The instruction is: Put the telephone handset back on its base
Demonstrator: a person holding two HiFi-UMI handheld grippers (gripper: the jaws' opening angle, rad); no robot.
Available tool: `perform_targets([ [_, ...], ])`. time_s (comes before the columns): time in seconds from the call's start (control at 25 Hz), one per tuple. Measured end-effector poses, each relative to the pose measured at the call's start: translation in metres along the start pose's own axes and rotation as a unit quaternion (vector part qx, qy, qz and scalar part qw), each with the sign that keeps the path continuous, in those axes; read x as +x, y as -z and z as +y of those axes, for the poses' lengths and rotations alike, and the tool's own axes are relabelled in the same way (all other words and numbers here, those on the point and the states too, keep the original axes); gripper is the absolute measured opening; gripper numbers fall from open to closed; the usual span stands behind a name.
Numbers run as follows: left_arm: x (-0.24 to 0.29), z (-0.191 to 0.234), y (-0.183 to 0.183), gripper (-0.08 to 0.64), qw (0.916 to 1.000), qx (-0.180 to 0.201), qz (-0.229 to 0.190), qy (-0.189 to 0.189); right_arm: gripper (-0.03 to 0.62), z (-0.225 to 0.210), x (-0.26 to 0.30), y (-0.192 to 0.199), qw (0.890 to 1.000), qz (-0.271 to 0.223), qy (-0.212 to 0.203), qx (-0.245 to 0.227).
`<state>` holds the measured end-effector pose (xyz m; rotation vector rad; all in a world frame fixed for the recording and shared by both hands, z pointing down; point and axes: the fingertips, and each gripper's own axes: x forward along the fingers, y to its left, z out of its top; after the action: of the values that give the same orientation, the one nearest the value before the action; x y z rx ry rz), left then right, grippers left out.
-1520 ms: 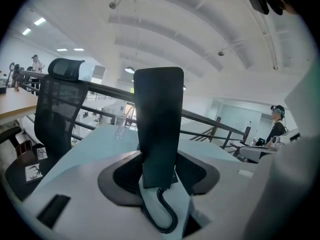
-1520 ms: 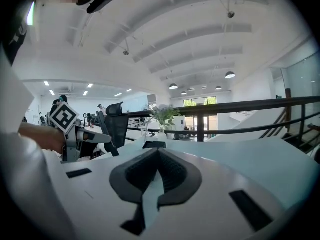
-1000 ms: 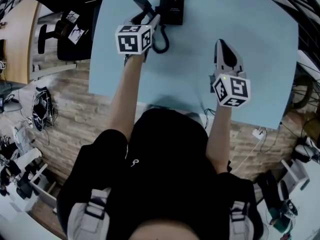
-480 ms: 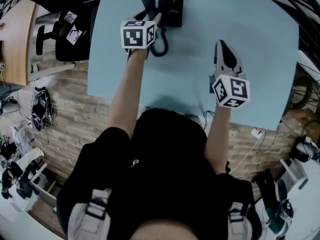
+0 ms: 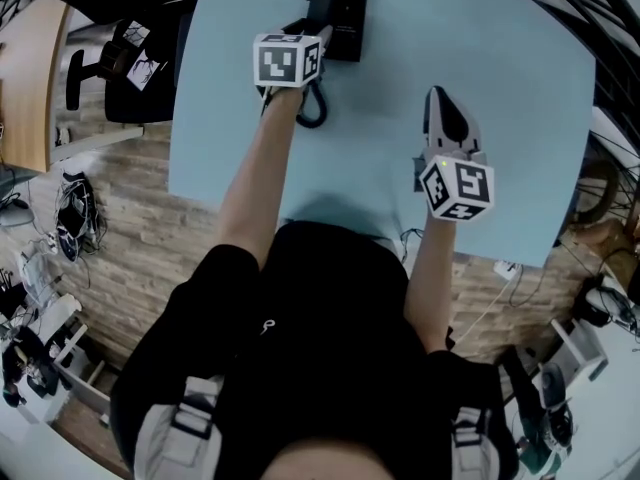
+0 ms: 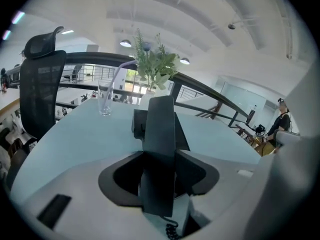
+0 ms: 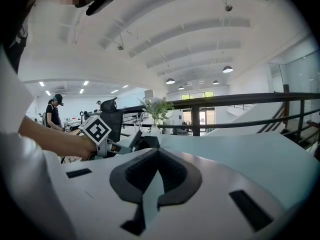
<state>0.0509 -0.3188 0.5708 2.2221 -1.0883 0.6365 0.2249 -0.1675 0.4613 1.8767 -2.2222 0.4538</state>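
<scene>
Tabletop: pale blue rectangular tabletop (image 5: 500, 88).
Glass: clear drinking glass (image 6: 105, 98), upright on the tabletop's far part.
Plant: green leafy plant (image 6: 155, 66) in a white pot, at the tabletop's far edge.
Chair: black mesh-backed office chair (image 6: 42, 84), beside the tabletop's left edge.
Floor: pale brick-patterned floor (image 5: 130, 228), below the tabletop.

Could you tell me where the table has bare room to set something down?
Bare: the wide stretch between the right gripper and the table's right edge, and the strip left of the left arm. Crowded: around the base, handset and coiled cord.
</scene>
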Motion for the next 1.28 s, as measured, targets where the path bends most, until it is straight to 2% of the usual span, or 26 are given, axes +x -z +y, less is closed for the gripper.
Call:
perform_targets([
  [0.2,0.008,-0.001,-0.002,0.192,0.9999,-0.009,-0.003,-0.005,-0.006,-0.007,0.003,0.000,1.000,0.004,0.000,0.000],
  [0.44,0.009,0.010,-0.006,0.192,0.9987,-0.043,-0.024,-0.014,-0.006,-0.005,0.011,0.002,1.000,0.012,-0.004,0.001],
  [0.64,0.008,0.011,-0.005,0.193,0.9963,-0.055,-0.041,-0.052,-0.006,-0.006,0.008,0.002,1.000,0.012,-0.010,0.000],
  [0.84,0.014,0.014,-0.002,0.198,0.9944,-0.043,-0.041,-0.087,-0.006,-0.003,0.014,0.004,1.000,0.016,-0.015,0.001],
  [0.96,0.020,0.012,-0.003,0.201,0.9965,-0.022,-0.032,-0.074,-0.006,-0.001,0.016,0.005,1.000,0.017,-0.018,0.002],
  [1.08,0.014,0.006,-0.007,0.267,0.9982,-0.005,-0.034,-0.050,-0.006,0.003,0.016,0.003,1.000,0.017,-0.026,0.000],
  [1.28,-0.018,0.015,-0.034,0.268,0.9937,-0.015,-0.103,-0.039,-0.006,0.022,0.027,-0.009,0.999,0.012,-0.046,-0.012],
])
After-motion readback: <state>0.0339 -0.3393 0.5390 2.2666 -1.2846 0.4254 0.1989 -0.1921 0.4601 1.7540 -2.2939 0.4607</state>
